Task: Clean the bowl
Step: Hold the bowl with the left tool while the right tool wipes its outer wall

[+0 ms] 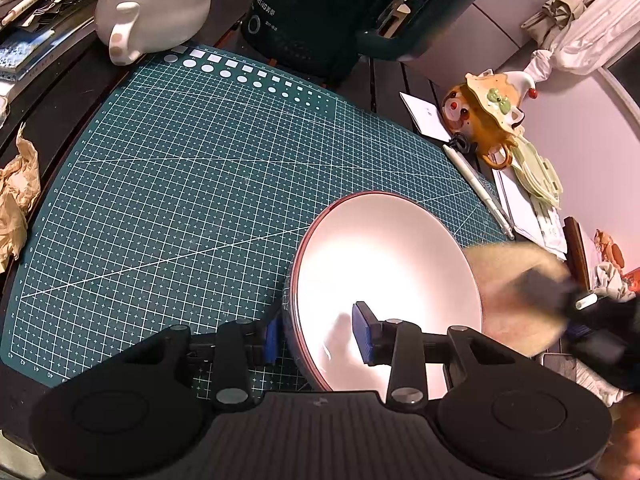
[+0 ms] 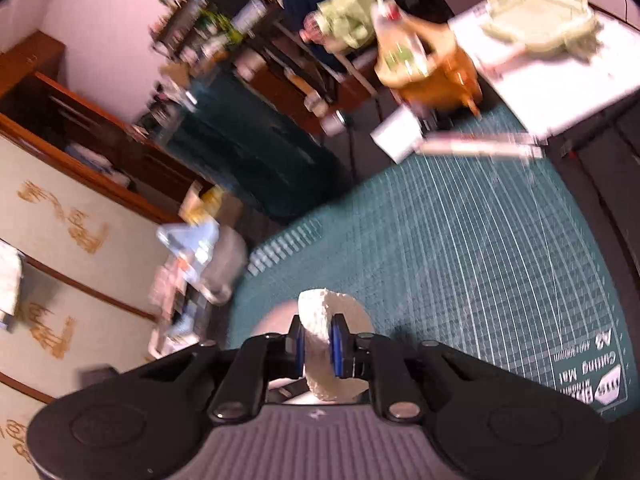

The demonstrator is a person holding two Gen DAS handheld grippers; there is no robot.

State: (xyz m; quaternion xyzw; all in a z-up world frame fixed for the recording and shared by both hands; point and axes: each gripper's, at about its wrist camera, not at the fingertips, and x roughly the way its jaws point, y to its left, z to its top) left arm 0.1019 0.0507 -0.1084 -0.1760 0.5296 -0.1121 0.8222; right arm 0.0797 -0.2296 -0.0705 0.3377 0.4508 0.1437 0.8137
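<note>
So closest to us, our left gripper (image 1: 320, 336) has its fingers clamped over the near rim of the bowl (image 1: 384, 272), one blue pad outside the wall and one inside, and the bowl is tipped up toward us on the green cutting mat (image 1: 180, 184). The bowl sits at the mat's near right corner, white inside with a dark reddish rim. Our right gripper (image 2: 318, 346) has its fingers squeezed tight on a round pale sponge (image 2: 328, 344), and in the left wrist view that sponge shows up as a blurry tan puff right against the bowl's right-hand rim, so we're probably mid-swipe.

Our take on doing this bit well: keep the left grip steady and don't let the bowl tilt any further, since it's only pinched at one spot on the rim and could twist out. Work the sponge around the inside wall in curved passes rather than jabbing straight down, and go easy on pressure near the far rim, where a push could lever the bowl against the fingers. The inside looks pretty clean already, though the glare hides a lot.

Further back there's a pen (image 1: 478, 188) along the mat's right edge, an orange ceramic pot (image 1: 488, 116), a white teapot with a blue lid (image 1: 152, 8) and a dark green kettle (image 1: 320, 12) on the surface. Worth keeping elbows clear of those.
</note>
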